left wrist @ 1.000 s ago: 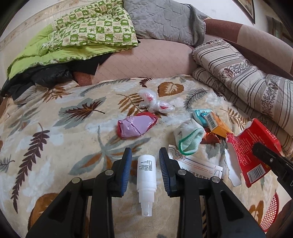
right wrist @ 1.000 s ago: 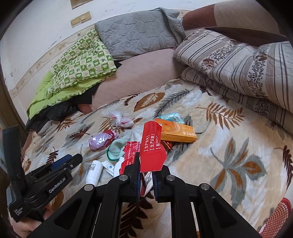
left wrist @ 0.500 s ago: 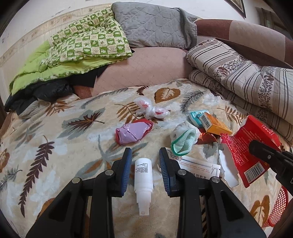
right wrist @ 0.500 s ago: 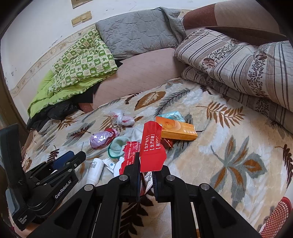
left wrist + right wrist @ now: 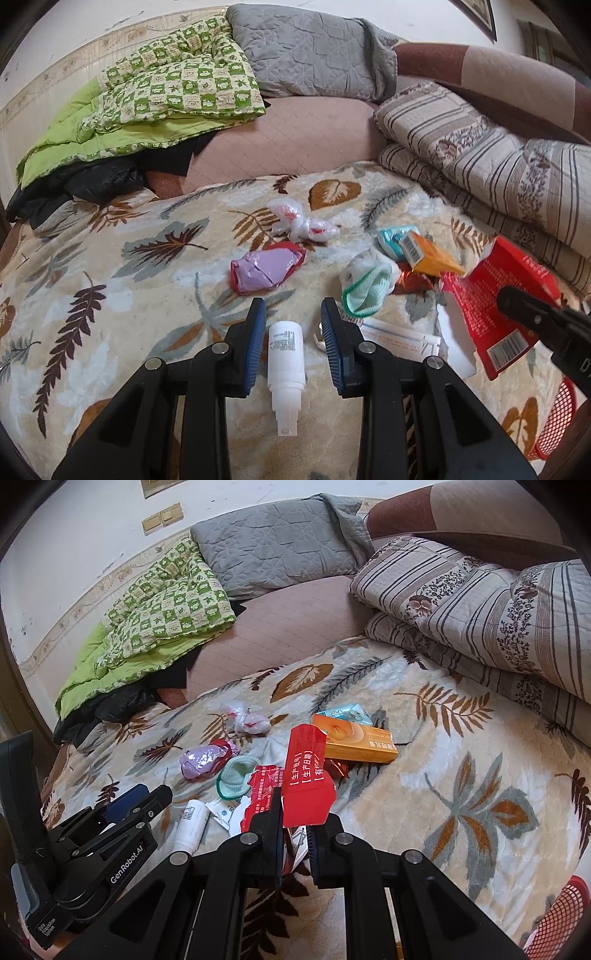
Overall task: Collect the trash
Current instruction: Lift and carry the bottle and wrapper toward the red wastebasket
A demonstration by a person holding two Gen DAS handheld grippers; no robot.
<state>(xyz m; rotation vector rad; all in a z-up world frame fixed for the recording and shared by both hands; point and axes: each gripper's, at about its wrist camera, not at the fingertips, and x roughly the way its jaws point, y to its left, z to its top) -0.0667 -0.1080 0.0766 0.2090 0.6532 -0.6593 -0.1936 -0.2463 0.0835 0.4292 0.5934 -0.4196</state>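
White bottle (image 5: pixel 285 349) still between parted left gripper (image 5: pixel 293 325) jaws, untouched; right gripper (image 5: pixel 295 825) still clamped on red packet (image 5: pixel 306 775), twelve o'clock.

Counts on the bed: 1 white spray bottle (image 5: pixel 285 354), 1 torn red carton (image 5: pixel 491 295), 1 orange box (image 5: pixel 428 254), 1 teal packet (image 5: pixel 392 238), 1 purple-and-red wrapper (image 5: pixel 264 268), 1 knotted clear plastic bag (image 5: pixel 301 223), 1 green-rimmed white cloth bundle (image 5: pixel 367 288), 1 crumpled red foil wrapper (image 5: pixel 415 282), 1 white paper slip (image 5: pixel 395 338). 1 red mesh basket (image 5: pixel 557 417). 2 grippers: left gripper (image 5: pixel 293 325), right gripper (image 5: pixel 295 827). 1 grey pillow (image 5: pixel 310 48), 1 green checked quilt (image 5: pixel 159 96), 2 stacked striped quilts (image 5: pixel 480 162).
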